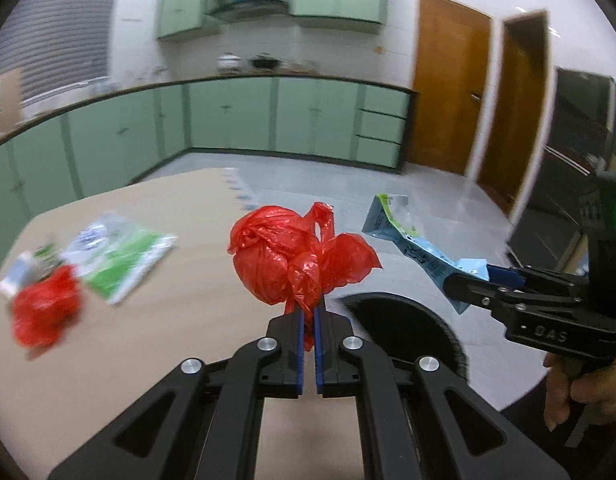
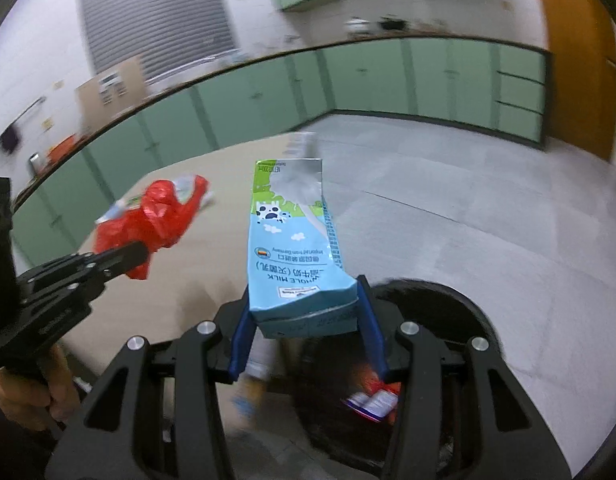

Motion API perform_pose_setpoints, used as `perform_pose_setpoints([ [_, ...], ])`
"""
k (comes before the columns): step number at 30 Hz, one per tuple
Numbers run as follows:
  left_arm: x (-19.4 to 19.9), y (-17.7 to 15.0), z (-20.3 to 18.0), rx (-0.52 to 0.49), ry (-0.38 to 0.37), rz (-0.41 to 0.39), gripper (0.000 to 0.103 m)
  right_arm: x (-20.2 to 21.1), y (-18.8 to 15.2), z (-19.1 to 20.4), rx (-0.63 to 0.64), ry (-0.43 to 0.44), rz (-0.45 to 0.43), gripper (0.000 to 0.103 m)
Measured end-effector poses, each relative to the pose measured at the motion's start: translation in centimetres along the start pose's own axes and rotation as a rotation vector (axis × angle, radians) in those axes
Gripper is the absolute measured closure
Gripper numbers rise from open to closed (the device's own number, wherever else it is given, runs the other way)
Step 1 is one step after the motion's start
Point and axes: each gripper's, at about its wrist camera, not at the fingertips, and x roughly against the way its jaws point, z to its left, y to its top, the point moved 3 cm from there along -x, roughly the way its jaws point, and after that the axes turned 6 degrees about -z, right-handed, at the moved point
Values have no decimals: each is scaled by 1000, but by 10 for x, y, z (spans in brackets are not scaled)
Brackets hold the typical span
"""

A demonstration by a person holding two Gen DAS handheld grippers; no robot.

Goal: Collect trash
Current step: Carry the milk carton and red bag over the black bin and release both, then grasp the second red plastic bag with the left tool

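Note:
My left gripper (image 1: 310, 312) is shut on a knotted red plastic bag (image 1: 283, 258) and holds it above the table's right edge, beside the black bin (image 1: 408, 320). It also shows in the right wrist view (image 2: 155, 216). My right gripper (image 2: 303, 300) is shut on a blue and green milk carton (image 2: 293, 248), held over the bin (image 2: 460, 308). The carton also shows in the left wrist view (image 1: 416, 240). On the table (image 1: 147, 340) lie another red bag (image 1: 43, 312) and a green and white wrapper (image 1: 119, 254).
The bin holds a red and white packet (image 2: 372, 398) and other trash. Green cabinets (image 1: 267, 120) line the far walls. A wooden door (image 1: 448, 96) stands at the right. Grey floor (image 2: 468, 208) lies beyond the table.

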Motion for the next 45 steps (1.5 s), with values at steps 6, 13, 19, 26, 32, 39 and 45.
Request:
perform_pose_setpoints([
  [6, -48, 0, -61, -93, -122, 77, 99, -2, -25, -56, -108, -109, 39, 58],
  [13, -93, -17, -91, -125, -138, 181, 99, -17, -40, -82, -154, -168, 92, 58],
  [19, -126, -30, -90, -108, -130, 294, 90, -55, -47, -92, -183, -195, 202, 56],
  [26, -126, -31, -78, -79, -96, 290, 74, -41, -40, -98, -206, -221, 152, 49],
  [32, -76, -14, -47, -44, -36, 192, 64, -17, -26, -85, -199, -206, 101, 49],
  [39, 24, -8, 43, 41, 181, 15, 42, -5, 1, 2, -70, -77, 37, 37],
  [45, 110, -20, 136, 88, 397, -129, 33, -25, 17, 111, 70, 83, -5, 33],
])
